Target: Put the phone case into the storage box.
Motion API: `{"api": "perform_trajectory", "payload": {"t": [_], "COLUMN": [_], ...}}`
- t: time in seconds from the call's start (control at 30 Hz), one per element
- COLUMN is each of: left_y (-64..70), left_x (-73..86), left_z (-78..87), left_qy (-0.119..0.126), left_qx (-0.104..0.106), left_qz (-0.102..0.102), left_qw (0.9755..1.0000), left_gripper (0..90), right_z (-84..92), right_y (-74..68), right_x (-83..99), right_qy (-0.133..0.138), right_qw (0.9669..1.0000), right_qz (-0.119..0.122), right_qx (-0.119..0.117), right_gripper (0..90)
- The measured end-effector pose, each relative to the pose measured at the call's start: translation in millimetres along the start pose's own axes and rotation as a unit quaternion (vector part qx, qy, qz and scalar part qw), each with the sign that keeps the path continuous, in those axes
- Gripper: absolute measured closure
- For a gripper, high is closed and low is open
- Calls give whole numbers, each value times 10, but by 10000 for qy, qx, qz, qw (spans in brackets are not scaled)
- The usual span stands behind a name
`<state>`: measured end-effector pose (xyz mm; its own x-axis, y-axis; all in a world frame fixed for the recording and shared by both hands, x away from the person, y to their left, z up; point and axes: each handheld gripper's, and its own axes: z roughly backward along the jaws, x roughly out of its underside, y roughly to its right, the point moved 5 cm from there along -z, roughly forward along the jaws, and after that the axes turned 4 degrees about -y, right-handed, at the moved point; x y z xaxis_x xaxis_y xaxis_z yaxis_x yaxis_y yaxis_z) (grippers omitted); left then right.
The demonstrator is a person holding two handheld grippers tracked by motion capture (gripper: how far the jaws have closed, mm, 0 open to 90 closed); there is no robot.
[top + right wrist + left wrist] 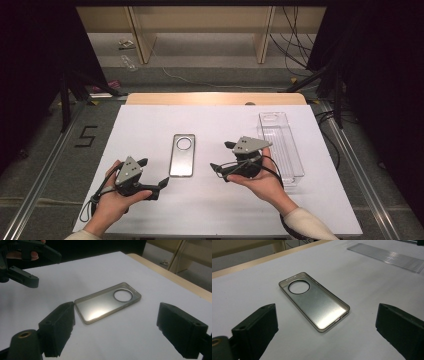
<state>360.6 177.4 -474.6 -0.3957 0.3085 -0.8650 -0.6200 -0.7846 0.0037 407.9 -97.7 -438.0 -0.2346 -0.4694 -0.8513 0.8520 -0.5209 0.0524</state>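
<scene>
Jaws wide on left gripper (152, 176), right gripper (223, 157); phone case (182, 155) between, unobstructed; clear tray (280, 142) right.

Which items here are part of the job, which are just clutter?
In play: phone case, lying between the left gripper and right gripper, both open; possibly the clear plastic tray.
Lying about: cables and litter on the floor beyond the table.
</scene>
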Motion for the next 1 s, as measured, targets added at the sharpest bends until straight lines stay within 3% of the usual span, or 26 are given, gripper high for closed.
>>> {"api": "perform_trajectory", "payload": {"t": [0.33, 0.6, 0.8, 1.0], "left_y": [-50, -110, -157, -225], "left_x": [26, 40, 45, 57], "left_z": [55, 85, 87, 89], "left_qy": [-8, 23, 40, 54], "left_qx": [-31, -58, -117, -157], "left_qz": [-48, -57, -108, -118], "left_qw": [10000, 10000, 9999, 9998], "left_gripper": [36, 36, 36, 35], "right_z": [-374, -757, -933, -1053], "right_y": [-148, -318, -383, -432], "right_x": [-164, -241, -251, -205], "right_qy": [-397, -918, -1063, -1331], "right_qw": [9984, 9919, 9897, 9848], "right_qz": [339, 773, 821, 945], "right_qx": [-199, -422, -502, -592], "right_gripper": [169, 191, 194, 207]}}
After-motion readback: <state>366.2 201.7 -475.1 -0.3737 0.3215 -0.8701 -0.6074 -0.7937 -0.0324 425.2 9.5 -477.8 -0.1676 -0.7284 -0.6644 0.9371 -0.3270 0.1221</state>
